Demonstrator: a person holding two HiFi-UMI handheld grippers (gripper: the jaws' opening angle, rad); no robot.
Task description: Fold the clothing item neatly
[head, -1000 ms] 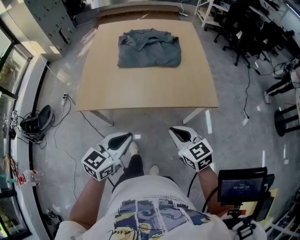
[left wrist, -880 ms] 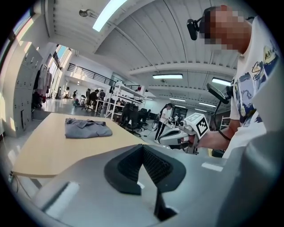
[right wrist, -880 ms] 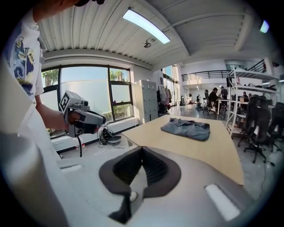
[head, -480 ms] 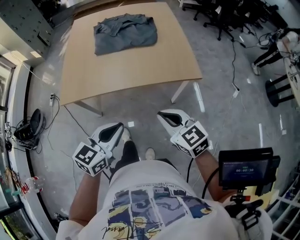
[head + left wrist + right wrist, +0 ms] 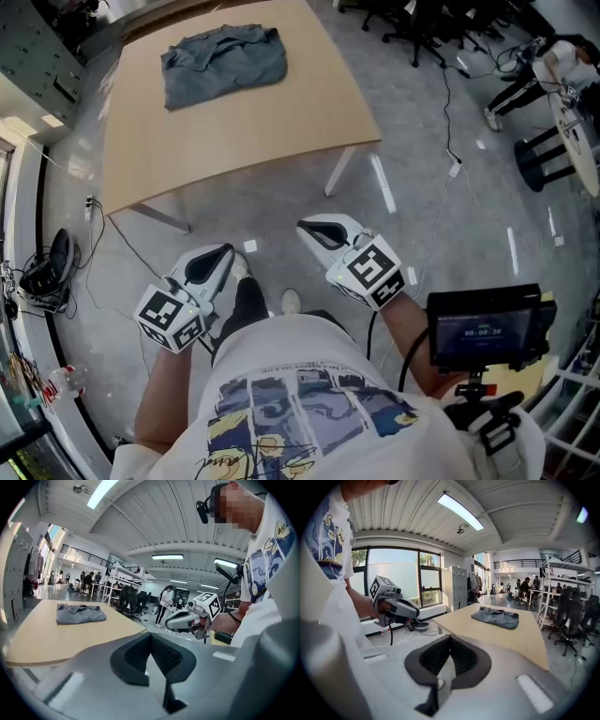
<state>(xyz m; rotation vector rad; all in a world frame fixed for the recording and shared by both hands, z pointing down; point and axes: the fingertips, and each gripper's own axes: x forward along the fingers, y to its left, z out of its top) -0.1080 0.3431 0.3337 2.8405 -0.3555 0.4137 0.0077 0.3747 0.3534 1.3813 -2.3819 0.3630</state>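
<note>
The grey garment (image 5: 223,64) lies as a folded, slightly rumpled bundle on the far part of the desk (image 5: 244,131), towards its left side in the head view, with nothing touching it. The left hand-held gripper (image 5: 228,251) and the right hand-held gripper (image 5: 309,228) are well apart from the desk, held low by the person's body over the floor (image 5: 422,187). Each has its jaws pressed together with nothing between them. Office chairs (image 5: 403,23) stand beyond the desk's right side.

Our left gripper (image 5: 225,253) and right gripper (image 5: 307,228) drifted leftward; the table (image 5: 234,131) and shirt (image 5: 223,64) slid toward the head view's upper left.
</note>
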